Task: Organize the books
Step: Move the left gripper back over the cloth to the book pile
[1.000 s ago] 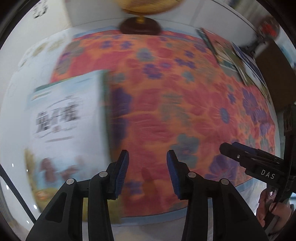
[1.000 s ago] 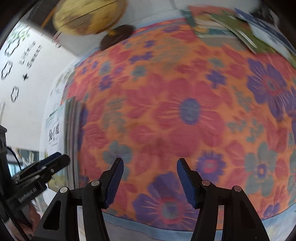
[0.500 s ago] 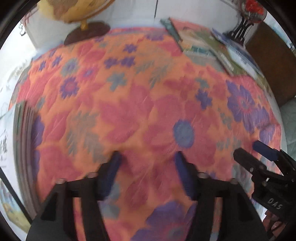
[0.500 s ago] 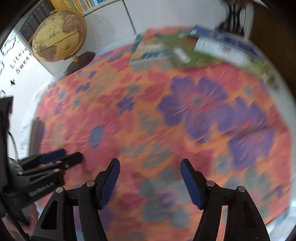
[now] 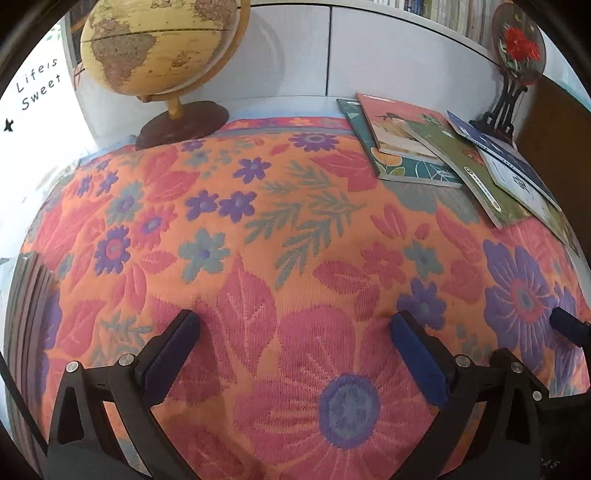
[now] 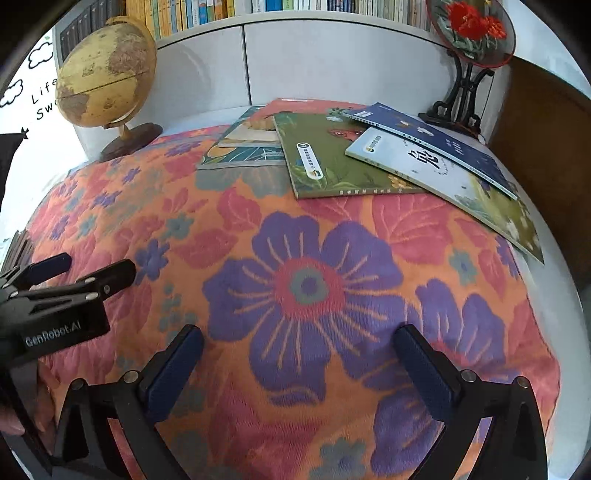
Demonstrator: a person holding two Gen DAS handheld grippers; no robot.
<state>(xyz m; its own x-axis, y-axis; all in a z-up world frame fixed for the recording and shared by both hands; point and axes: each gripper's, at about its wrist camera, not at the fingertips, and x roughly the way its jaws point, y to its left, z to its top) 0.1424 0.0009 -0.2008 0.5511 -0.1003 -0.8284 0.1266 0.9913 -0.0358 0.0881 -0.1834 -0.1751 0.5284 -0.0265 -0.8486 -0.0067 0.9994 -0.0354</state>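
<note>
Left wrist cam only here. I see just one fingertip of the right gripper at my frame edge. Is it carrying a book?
Observer: No. The right gripper has nothing between its fingers, only the flowered cloth below. Its jaws are opening.
Operator: The far pile gets cut off on my right. Where does it end?
Observer: The white book reaches nearest of the pile, along the cloth's right border. Its near end is uncovered, and the dark blue book lies across its far side.
Operator: Any shelf to fill? I only get a sliver.
Observer: Yes, a row of upright shelf books runs along the top of the white cabinet behind the globe.
</note>
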